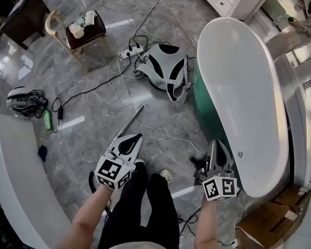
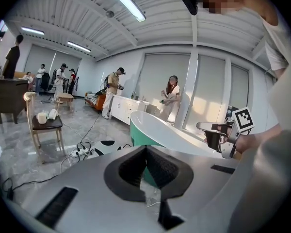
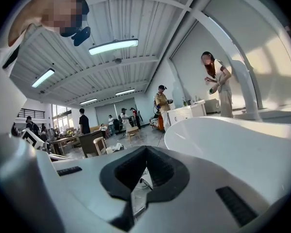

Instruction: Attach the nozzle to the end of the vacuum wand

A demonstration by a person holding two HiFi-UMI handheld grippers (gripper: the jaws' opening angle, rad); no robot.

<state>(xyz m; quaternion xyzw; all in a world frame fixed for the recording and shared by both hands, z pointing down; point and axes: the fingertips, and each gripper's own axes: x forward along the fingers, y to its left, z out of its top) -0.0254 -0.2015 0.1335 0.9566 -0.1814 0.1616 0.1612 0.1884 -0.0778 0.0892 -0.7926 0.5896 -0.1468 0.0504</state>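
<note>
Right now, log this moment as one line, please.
left gripper: shut, empty | right gripper: shut, empty | metal wand: lying on floor, unheld | attachment: not yet begun

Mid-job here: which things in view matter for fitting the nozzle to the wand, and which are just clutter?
For the job:
- thin metal wand, lying on the floor
- left gripper and right gripper, both shut and empty
- nozzle: I cannot pick it out

Lying about:
- bathtub
- chair
- power strip
- grey-white pack
</note>
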